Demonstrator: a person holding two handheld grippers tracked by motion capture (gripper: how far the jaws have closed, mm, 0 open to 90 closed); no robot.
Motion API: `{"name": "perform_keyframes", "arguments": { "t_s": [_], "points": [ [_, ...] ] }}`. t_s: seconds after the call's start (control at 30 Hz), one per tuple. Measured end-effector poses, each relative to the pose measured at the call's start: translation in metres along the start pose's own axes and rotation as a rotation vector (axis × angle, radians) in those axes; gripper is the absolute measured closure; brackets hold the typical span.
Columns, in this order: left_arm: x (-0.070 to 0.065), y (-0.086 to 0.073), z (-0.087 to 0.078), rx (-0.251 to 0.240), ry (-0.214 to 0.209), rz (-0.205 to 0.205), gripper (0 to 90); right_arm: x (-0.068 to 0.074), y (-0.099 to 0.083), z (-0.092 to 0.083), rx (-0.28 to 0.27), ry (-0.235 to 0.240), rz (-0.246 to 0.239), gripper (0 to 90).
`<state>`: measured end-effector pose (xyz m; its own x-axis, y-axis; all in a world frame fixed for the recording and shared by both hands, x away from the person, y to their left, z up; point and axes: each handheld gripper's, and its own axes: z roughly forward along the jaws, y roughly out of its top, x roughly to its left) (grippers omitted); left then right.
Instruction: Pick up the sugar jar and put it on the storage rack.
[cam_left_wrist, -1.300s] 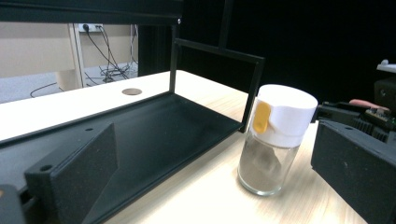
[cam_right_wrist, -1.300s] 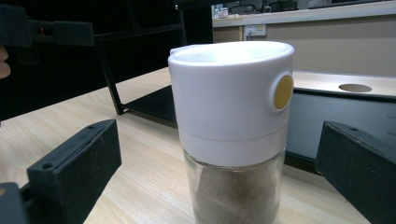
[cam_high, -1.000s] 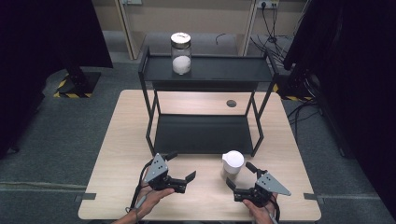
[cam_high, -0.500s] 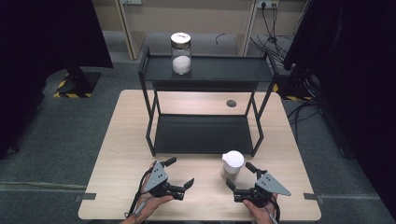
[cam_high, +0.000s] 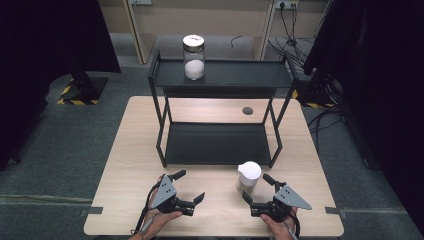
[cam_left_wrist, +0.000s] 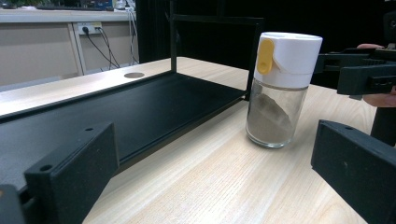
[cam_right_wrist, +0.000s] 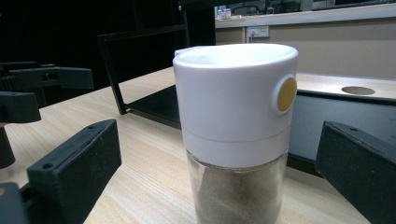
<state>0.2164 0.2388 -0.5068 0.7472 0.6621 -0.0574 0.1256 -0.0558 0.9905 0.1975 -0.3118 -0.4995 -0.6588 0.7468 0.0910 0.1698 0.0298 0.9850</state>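
Since a second ago the left tool (cam_high: 189, 187) has slid back toward the near edge of the tabletop (cam_high: 125, 165) and turned a little, so its spread jaws now point right, across the wood, toward the shaker (cam_high: 249, 173). The right tool (cam_high: 259, 188) has hardly shifted; it sits just on the near side of the shaker with its jaws spread wide, one on either side of the line to the shaker, touching nothing. The shaker itself has not moved.

It stands upright on the tabletop, just in front of the right front leg of the black rack (cam_high: 218, 144). In the left gripper view the shaker (cam_left_wrist: 281, 88) shows a white cap with a yellow tab over a glass body partly filled with brownish powder, and the right tool shows beyond it. In the right gripper view the shaker (cam_right_wrist: 237, 126) stands close, between the two jaws but clear of both.

On the rack's upper shelf a glass jar (cam_high: 193, 56) with a pale lid holds something white, as before. A round hole (cam_high: 247, 110) lies in the tabletop behind the rack.
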Motion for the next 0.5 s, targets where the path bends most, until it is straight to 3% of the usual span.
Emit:
{"name": "perform_keyframes", "arguments": {
  "t_s": [0.5],
  "points": [
    [0.0001,-0.0006,0.0012,0.014,-0.006,-0.004,0.2,-0.0001,0.0001,-0.0006,-0.001,0.001,0.001,0.6]
  ]
}}
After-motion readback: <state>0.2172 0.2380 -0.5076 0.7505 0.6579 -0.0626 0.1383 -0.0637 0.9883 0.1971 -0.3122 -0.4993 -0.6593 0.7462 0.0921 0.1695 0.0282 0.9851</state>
